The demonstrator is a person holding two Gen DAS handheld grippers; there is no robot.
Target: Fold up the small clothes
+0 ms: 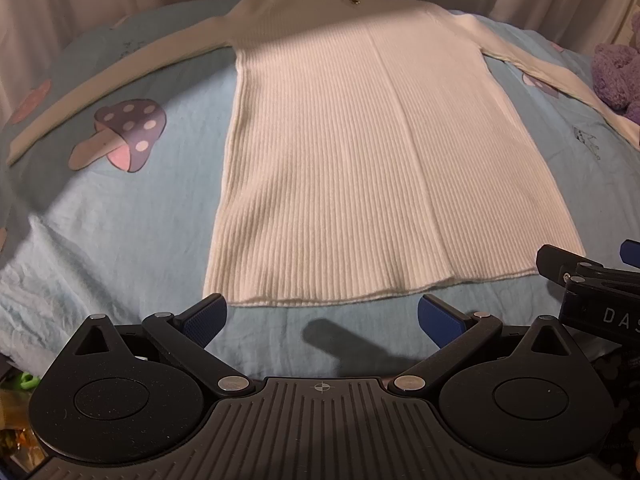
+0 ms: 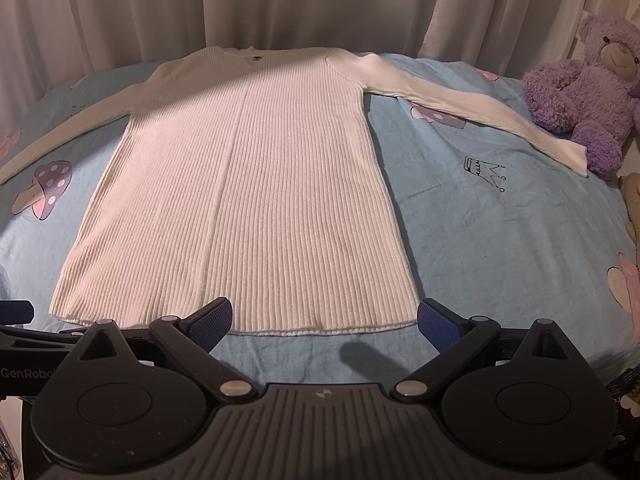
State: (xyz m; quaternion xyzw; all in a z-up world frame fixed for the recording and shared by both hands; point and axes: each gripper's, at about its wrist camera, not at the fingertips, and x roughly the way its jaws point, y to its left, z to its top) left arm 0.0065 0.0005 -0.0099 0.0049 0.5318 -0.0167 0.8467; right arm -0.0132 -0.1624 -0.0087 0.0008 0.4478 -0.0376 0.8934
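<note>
1. Sweater (image 2: 248,184) flat on blue sheet (image 2: 500,248), hem toward me, neck away; long axis runs straight ahead.
2. My left gripper (image 1: 322,316) and right gripper (image 2: 325,320) both spread wide, empty, just short of the hem.
3. Sleeves splayed sideways; right cuff touches purple teddy (image 2: 592,88). Left side roomier.
</note>
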